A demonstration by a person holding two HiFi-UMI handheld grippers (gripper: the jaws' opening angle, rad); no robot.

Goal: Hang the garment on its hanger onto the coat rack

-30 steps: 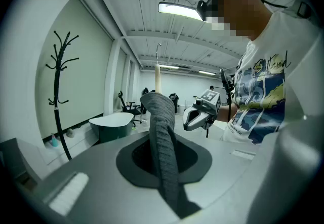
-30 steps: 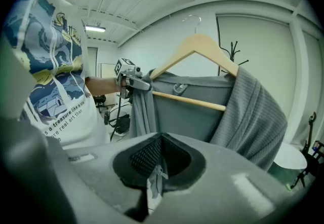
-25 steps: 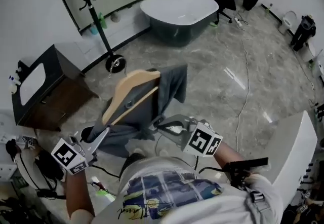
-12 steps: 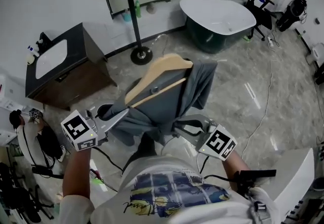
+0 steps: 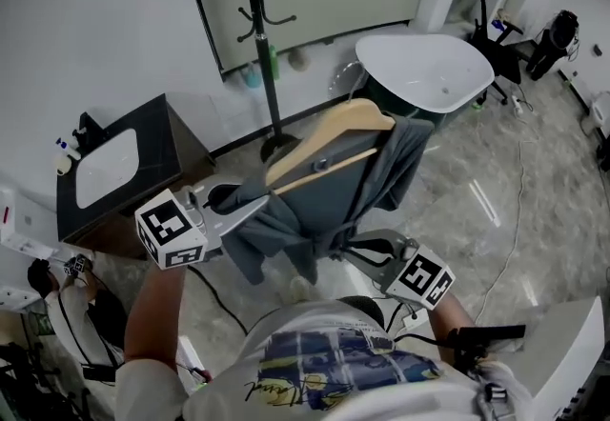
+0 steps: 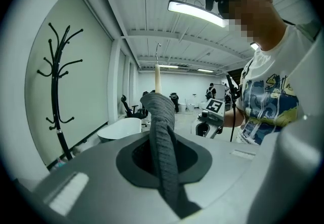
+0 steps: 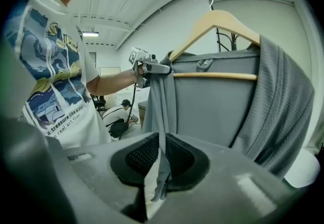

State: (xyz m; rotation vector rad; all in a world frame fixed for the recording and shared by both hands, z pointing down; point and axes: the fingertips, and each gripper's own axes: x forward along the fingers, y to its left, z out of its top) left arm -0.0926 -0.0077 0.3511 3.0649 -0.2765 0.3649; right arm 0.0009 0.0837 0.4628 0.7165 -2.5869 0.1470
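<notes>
Item: garment (image 5: 329, 186), grey, draped on a wooden hanger (image 5: 334, 124) and carried in the air between and just ahead of both grippers.
Left gripper (image 5: 253, 209): clamped on a fold at the shoulder end, apparently to hold the hanger level.
Right gripper (image 5: 335, 243): pinched shut on a thin lower edge, likely to stop the cloth slipping.
Hook (image 7: 208, 1): left free for hanging.
Rack (image 5: 257, 0): well ahead of the left gripper, not yet reached.

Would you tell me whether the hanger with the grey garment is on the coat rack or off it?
Off it: the hanger and garment are in the air, apart from the coat rack behind.
</notes>
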